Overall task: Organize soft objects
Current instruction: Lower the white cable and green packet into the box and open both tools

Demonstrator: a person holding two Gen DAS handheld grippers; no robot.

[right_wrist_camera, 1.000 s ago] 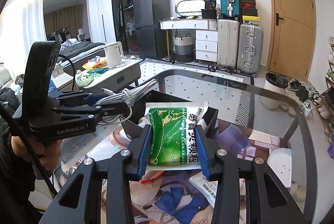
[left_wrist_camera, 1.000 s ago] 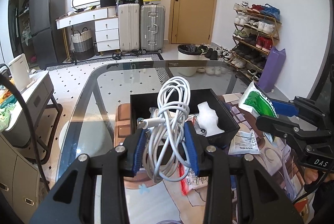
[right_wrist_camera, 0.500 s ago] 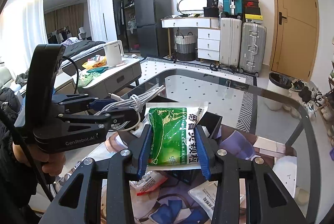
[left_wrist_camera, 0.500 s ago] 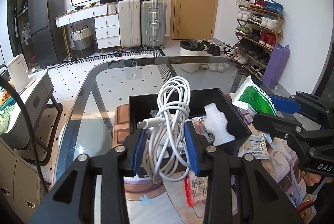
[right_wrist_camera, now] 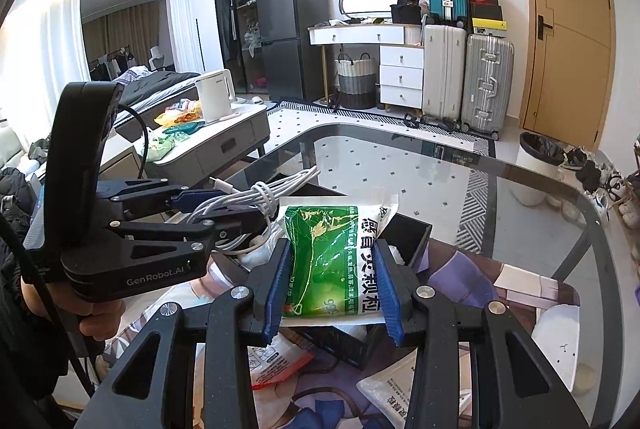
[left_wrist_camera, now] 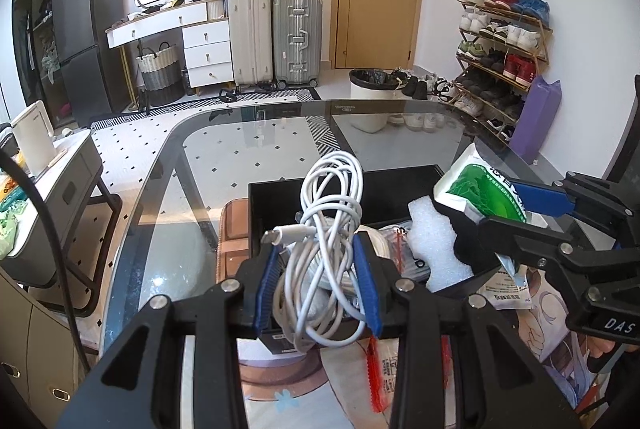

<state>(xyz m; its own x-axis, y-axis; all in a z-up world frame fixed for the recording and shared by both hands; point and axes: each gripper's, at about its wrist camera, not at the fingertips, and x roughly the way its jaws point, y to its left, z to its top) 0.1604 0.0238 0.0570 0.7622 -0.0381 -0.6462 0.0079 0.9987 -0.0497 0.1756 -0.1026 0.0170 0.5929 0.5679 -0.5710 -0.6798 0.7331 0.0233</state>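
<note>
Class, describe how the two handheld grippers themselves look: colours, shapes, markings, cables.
Both are matte black with angular, triangular-cutout arms, silver screws and blue finger pads. The left gripper reads "GenRobot.AI" on its side and trails a black cable. The right gripper shows white letters "DAS" on its body.

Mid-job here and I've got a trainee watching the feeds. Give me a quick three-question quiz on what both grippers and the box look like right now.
1. True or false: the left gripper is shut on the white cable.
2. What does the right gripper hold? A) foam piece B) green packet C) red-edged sachet
3. Fill in: the white foam piece lies inside the ____ box.

Key: 1 true; 2 B; 3 black.
</note>
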